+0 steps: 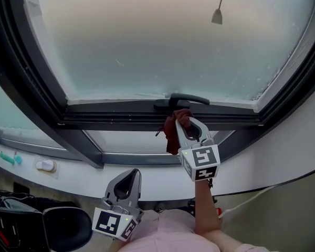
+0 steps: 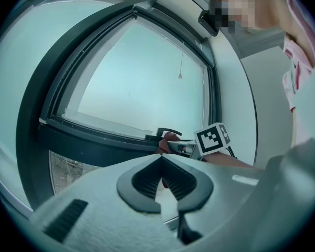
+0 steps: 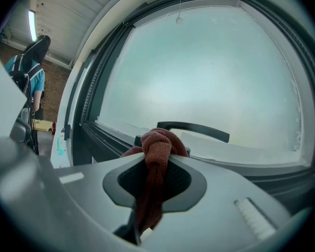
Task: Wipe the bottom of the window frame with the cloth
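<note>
A bunched red-brown cloth (image 1: 172,133) (image 3: 157,145) is clamped in my right gripper (image 1: 187,121) (image 3: 157,160), its tail hanging down between the jaws. It is up against the dark bottom rail of the window frame (image 1: 115,117) (image 3: 107,133), just below the black window handle (image 1: 185,99) (image 3: 195,129). I cannot tell whether the cloth touches the rail. My left gripper (image 1: 129,174) (image 2: 160,159) is low and left, away from the window, shut and holding nothing. From the left gripper view the cloth (image 2: 169,137) and handle (image 2: 167,132) appear far ahead.
A white sill (image 1: 79,168) below the frame carries a teal item (image 1: 8,158) and a white item (image 1: 45,165). A black chair (image 1: 63,227) is at bottom left. A blind cord pull (image 1: 217,16) hangs before the frosted pane. A person (image 3: 34,80) stands far left.
</note>
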The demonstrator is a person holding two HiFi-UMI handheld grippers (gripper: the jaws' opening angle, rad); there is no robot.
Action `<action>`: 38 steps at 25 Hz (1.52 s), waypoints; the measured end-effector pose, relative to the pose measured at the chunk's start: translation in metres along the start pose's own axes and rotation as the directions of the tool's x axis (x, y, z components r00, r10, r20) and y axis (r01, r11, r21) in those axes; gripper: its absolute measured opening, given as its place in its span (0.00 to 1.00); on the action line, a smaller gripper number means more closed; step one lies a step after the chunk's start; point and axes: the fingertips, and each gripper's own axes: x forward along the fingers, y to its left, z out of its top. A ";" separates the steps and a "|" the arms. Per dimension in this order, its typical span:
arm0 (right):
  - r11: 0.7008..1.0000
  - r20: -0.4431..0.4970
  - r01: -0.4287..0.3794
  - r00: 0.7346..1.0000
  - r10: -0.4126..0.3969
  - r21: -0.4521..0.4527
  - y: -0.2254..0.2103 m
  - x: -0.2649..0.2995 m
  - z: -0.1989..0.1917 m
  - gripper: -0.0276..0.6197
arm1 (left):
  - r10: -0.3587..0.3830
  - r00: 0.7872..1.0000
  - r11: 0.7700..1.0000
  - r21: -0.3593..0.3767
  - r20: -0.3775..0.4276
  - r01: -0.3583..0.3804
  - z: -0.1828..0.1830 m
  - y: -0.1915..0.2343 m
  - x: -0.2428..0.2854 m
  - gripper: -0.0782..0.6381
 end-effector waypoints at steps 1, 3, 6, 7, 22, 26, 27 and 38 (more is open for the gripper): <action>1.000 0.000 0.002 1.000 -0.002 0.000 -0.002 -0.001 -0.001 0.14 | 0.004 1.000 1.000 0.001 0.001 -0.004 0.000 -0.001 0.000 0.10; 1.000 -0.003 0.011 1.000 -0.011 0.000 -0.008 -0.004 -0.002 0.14 | 0.011 1.000 1.000 0.003 0.003 -0.011 -0.001 -0.003 0.000 0.10; 0.999 -0.009 0.031 0.999 -0.031 0.006 -0.021 -0.010 -0.005 0.14 | 0.019 1.000 1.000 0.004 0.003 -0.019 -0.002 -0.007 0.000 0.10; 0.999 -0.011 0.039 0.999 -0.039 0.008 -0.026 -0.012 -0.007 0.14 | 0.020 1.000 1.000 0.004 0.003 -0.020 -0.003 -0.009 0.000 0.10; 0.996 -0.003 0.081 0.997 -0.081 0.035 -0.070 -0.033 -0.018 0.14 | 0.033 0.999 0.999 0.008 0.000 -0.033 -0.010 -0.032 0.005 0.10; 0.995 0.000 0.091 0.996 -0.091 0.039 -0.077 -0.037 -0.019 0.14 | 0.031 1.000 0.999 0.010 0.000 -0.031 -0.011 -0.037 0.008 0.10; 0.995 0.001 0.092 0.996 -0.092 0.040 -0.079 -0.037 -0.019 0.14 | 0.030 1.000 1.000 0.011 -0.001 -0.030 -0.011 -0.038 0.008 0.10; 0.990 -0.002 0.127 0.992 -0.127 0.065 -0.104 -0.049 -0.026 0.14 | 0.021 1.000 1.000 0.020 0.002 -0.021 -0.010 -0.045 0.015 0.10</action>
